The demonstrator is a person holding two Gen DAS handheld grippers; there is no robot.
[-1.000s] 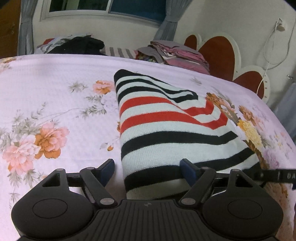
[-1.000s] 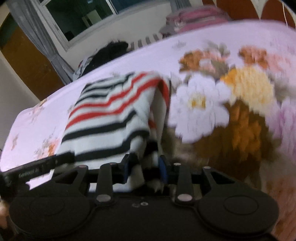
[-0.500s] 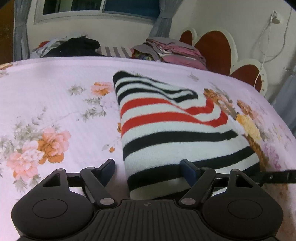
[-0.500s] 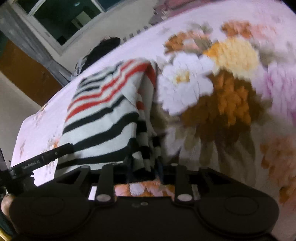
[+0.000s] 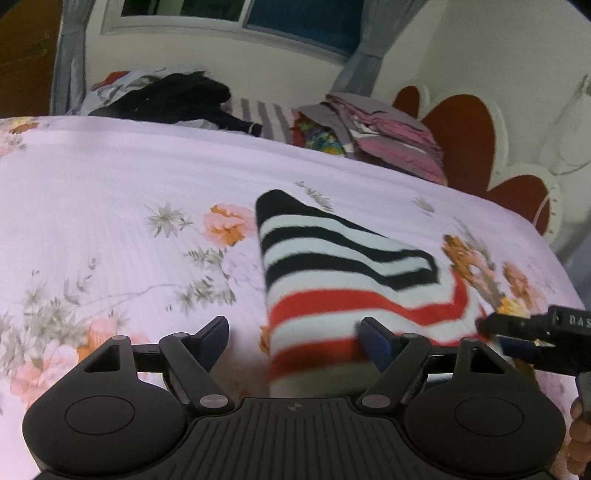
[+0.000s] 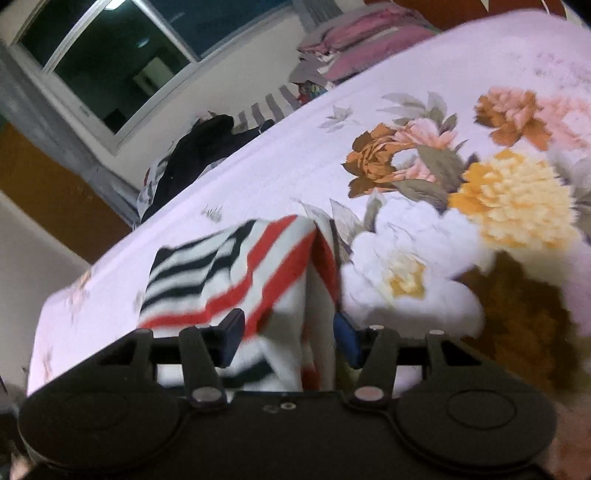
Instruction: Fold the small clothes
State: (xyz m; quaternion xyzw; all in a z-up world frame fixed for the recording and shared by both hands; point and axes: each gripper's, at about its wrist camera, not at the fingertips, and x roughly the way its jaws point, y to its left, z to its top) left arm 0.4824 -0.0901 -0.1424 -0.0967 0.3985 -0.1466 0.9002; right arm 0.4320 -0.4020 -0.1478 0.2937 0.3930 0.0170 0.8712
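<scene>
1. striped sweater (image 5: pixel 343 288), folded, lies on the floral bedsheet (image 5: pixel 110 192) toward the right half of the bed in the left wrist view; black and white bands at the far end, red and white bands nearer.
2. left gripper (image 5: pixel 293 336) spread wide, nothing pinched; left edge of the sweater runs between the blue pads, right pad (image 5: pixel 376 341) over the red-striped cloth, left pad over bare sheet.
3. right gripper (image 6: pixel 288 334) released, jaws just been opening; near corner of the sweater (image 6: pixel 236 280) sits loose between the pads, folded edge standing up in the gap, no pad seen pressing on it.
4. right gripper's tips also seen at the right margin of the left wrist view, beside the sweater's right edge.
5. blurred in both views.
6. dark clothes pile (image 5: pixel 173 98) and stack of pink and grey folded clothes (image 5: pixel 384 136) at the far side of the bed, under the window (image 5: pixel 240 14).
7. red scalloped headboard (image 5: pixel 461 136) at the right.
</scene>
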